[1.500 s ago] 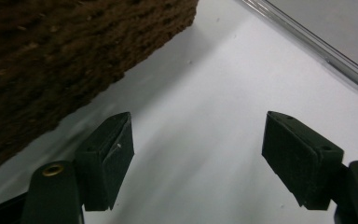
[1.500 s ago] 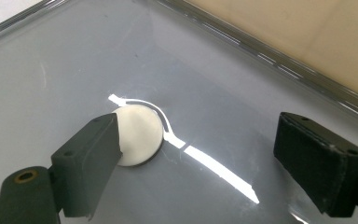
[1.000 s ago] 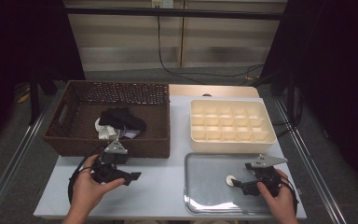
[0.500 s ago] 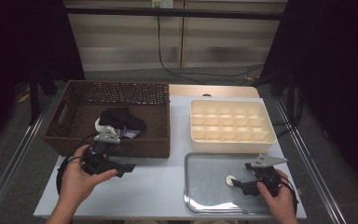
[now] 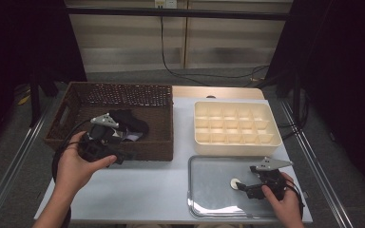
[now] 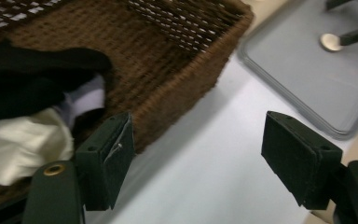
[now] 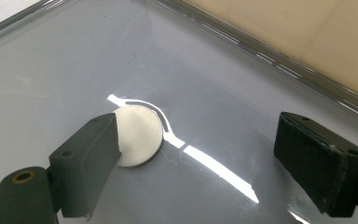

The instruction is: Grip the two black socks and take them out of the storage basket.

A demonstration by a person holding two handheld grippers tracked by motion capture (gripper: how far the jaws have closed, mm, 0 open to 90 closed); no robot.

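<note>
Now, key relation: the white disc (image 7: 137, 135) lies flat on the grey tray (image 7: 242, 60), right beside the lower-left jaw in the right gripper view, off centre in the gap.
Disc shape: round, no long axis.
Nearer hand: right gripper (image 5: 247, 186), low over the tray, lower right of the high view; jaws wide apart, gripping nothing.
Left gripper (image 6: 214, 163): above the wicker basket's (image 6: 186, 79) near rim, tilted toward the table (image 6: 200, 172); jaws wide, empty.

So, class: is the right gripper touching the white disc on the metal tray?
Cannot tell. In the right gripper view one pad overlaps the white disc's edge on the metal tray, the jaws wide open, but neither contact nor a gap shows plainly.
</note>
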